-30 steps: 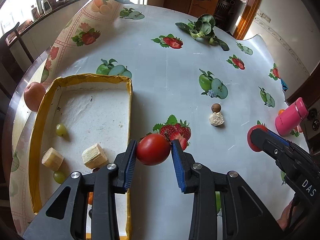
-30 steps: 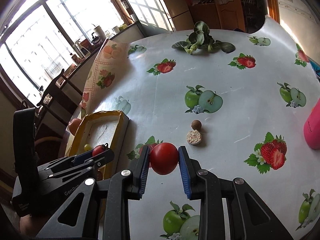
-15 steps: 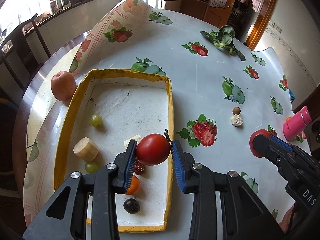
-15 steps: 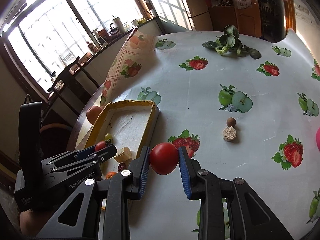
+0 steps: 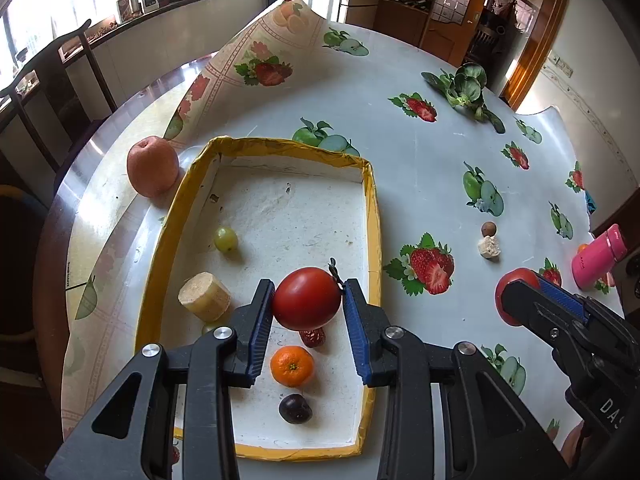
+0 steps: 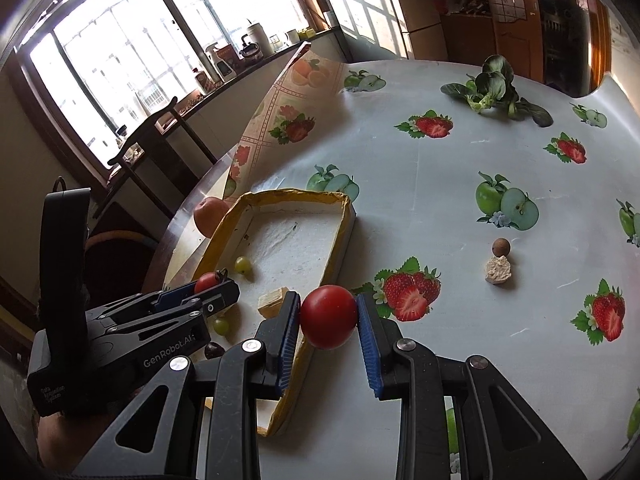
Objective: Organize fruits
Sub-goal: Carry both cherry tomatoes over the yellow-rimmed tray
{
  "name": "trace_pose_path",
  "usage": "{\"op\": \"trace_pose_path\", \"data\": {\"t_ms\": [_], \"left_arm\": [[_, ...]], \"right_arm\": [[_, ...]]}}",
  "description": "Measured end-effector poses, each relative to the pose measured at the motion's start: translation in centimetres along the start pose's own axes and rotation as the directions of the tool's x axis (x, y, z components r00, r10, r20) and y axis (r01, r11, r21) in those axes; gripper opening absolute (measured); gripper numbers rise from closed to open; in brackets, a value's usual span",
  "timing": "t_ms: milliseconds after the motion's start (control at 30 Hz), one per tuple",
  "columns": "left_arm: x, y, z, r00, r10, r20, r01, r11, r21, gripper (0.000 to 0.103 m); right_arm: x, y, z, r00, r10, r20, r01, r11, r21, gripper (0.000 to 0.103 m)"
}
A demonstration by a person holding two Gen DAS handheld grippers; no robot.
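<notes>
My left gripper (image 5: 307, 300) is shut on a red tomato (image 5: 306, 298) and holds it above the yellow-rimmed white tray (image 5: 372, 216). In the tray lie a green grape (image 5: 226, 239), a banana piece (image 5: 205, 297), a mandarin (image 5: 292, 365), a red date (image 5: 313, 337) and a dark plum (image 5: 295, 409). My right gripper (image 6: 328, 318) is shut on a second red tomato (image 6: 329, 316), held over the tablecloth just right of the tray (image 6: 340, 232). The right gripper also shows in the left wrist view (image 5: 516, 300).
A peach-coloured apple (image 5: 153, 167) sits left of the tray. A small brown nut (image 5: 489, 229) and a pale crumbly piece (image 5: 489, 247) lie on the cloth to the right. A pink bottle (image 5: 598, 258) is at the right edge, a leafy vegetable (image 5: 466, 90) at the back.
My left gripper has carried its tomato leftward from beside the tray to over the tray's inside. My right gripper has moved left toward the tray with its tomato.
</notes>
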State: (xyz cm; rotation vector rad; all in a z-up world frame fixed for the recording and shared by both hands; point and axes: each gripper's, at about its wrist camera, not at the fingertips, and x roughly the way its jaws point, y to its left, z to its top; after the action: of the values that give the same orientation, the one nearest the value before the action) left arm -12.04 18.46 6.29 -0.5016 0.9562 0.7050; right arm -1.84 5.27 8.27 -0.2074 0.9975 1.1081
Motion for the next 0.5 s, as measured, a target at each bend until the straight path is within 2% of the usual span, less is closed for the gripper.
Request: {"op": "trace_pose_path", "data": {"t_ms": [500], "left_arm": [[0.9, 2.0, 0.0, 1.0, 0.012, -0.015, -0.012, 0.999, -0.031, 0.033]], "right_arm": [[1.4, 1.4, 0.1, 1.0, 0.012, -0.019, -0.013, 1.0, -0.021, 0.029]]}}
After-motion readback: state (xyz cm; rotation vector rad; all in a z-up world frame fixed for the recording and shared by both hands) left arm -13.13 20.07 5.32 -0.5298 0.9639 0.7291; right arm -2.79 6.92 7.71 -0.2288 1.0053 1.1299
